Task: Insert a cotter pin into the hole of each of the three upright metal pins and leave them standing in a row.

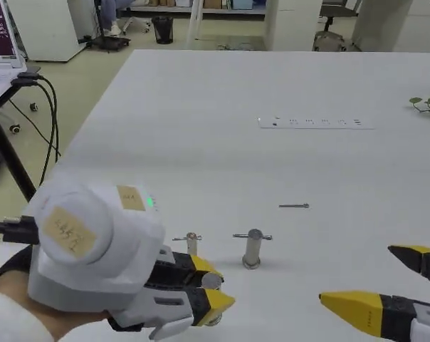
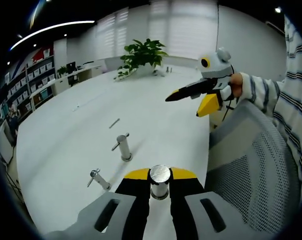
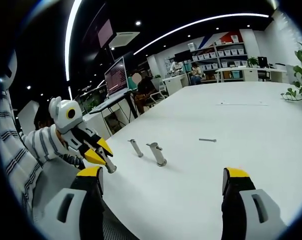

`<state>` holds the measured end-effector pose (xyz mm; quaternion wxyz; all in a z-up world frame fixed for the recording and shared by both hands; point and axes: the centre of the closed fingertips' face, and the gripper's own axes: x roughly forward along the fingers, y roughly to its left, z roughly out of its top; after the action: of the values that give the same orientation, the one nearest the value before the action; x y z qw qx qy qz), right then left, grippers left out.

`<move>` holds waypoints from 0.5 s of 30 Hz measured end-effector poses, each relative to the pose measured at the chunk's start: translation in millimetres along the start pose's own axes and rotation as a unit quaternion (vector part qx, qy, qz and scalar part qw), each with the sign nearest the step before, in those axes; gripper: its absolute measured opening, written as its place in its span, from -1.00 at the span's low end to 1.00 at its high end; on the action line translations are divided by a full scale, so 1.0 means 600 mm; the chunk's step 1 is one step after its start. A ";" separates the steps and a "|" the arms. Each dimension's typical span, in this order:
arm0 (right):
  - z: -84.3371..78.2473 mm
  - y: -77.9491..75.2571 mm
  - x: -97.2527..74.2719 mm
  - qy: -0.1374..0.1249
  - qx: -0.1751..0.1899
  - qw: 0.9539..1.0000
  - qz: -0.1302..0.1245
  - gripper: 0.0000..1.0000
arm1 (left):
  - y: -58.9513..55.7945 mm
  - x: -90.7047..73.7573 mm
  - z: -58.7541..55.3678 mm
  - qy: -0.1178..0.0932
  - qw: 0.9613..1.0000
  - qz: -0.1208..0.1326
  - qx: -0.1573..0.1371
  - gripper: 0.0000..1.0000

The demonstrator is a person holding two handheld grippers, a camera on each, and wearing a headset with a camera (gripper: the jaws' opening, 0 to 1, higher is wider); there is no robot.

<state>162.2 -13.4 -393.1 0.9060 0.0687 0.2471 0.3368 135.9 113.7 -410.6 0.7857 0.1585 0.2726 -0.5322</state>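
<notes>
Left tongs (image 2: pixel 160 174) clamp a smooth cylindrical metal pin (image 2: pixel 160 186); right tongs (image 3: pixel 162 173) gape wide

Head view: high, forward-down over table (image 1: pixel 222 92). Left gripper view: low, close on held pin (image 2: pixel 160 181), facing right gripper (image 2: pixel 183 106). Right gripper view faces left gripper (image 3: pixel 107 156). All share that pin.

Shiny metal pin (image 2: pixel 160 176), matt white table (image 2: pixel 66 145)

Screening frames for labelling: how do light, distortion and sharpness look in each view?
Head view: soft even light, faint shadow beside the rightmost upright steel pin. Left gripper view: fisheye bows the white table; windows glare white. Right gripper view: dark ceiling, curved light strips; thin loose cotter pin tiny.
</notes>
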 end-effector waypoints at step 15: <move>-0.012 0.006 0.001 0.012 0.000 1.000 0.003 0.95 | -0.005 0.050 -0.036 0.033 0.999 -0.001 0.018 -0.80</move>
<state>157.0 -10.8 -398.7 0.9018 0.0649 0.2580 0.3405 135.7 101.9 -445.7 0.7729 0.1898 0.2890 -0.5321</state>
